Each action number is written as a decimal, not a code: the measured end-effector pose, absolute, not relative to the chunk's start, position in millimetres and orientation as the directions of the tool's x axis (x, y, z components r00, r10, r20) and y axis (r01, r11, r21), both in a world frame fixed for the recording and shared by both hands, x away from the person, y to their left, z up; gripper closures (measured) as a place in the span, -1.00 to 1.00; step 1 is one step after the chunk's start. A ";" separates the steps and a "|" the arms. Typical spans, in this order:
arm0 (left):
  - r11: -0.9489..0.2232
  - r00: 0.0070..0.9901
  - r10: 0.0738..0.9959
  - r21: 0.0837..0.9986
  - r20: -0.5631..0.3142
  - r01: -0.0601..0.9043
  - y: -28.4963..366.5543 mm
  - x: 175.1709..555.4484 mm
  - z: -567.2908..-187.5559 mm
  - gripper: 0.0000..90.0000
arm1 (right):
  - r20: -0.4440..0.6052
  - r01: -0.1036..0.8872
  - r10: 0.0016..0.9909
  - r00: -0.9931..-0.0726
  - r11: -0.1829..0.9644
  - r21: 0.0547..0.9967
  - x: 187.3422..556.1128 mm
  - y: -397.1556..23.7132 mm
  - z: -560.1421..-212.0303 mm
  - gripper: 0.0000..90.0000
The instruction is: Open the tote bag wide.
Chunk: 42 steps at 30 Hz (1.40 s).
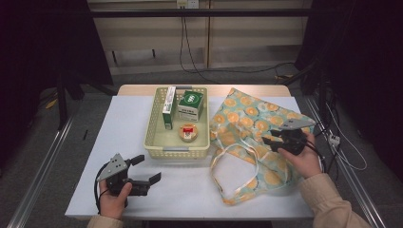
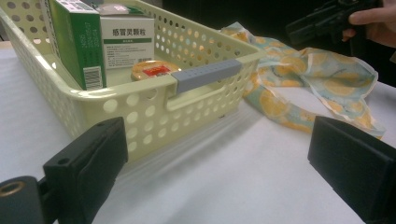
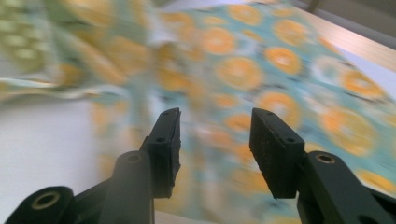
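Left claw (image 1: 145, 170) sits at approx 7 o'clock on bench (image 1: 190, 190), jaws wide apart, nothing btwn them. Right claw (image 1: 270, 137) at 3 o'clock, jaws partly apart, hovering over orange-print cloth bag (image 1: 247, 118), no fabric gripped. Bag lies flat at 3–4 o'clock, just beside yellow basket (image 1: 157, 128) w/ boxes.

The cloth bag (image 1: 259, 128) is pale turquoise, printed all over with orange-slice rounds, and has cream ribbon handles (image 1: 235, 164). The perforated basket (image 1: 153, 127) is pale yellow with grey handle grips (image 2: 208, 74). Inside it, a green-and-white medicine box (image 1: 191, 105), a tall green-and-white carton (image 1: 168, 107) and a small orange round tin (image 1: 188, 132) with a red label. The tablecloth (image 1: 190, 190) is white.
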<state>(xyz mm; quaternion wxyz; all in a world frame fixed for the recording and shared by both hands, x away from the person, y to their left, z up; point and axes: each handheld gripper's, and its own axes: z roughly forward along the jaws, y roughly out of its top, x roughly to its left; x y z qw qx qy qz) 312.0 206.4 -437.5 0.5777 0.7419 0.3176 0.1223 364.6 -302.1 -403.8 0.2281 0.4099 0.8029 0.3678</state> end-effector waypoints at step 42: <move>-0.129 0.771 0.611 0.937 -0.183 0.325 207.4 311.4 -435.9 -0.89 | 0.136 0.496 0.639 -0.757 0.427 0.756 328.0 -233.8 -420.7 0.41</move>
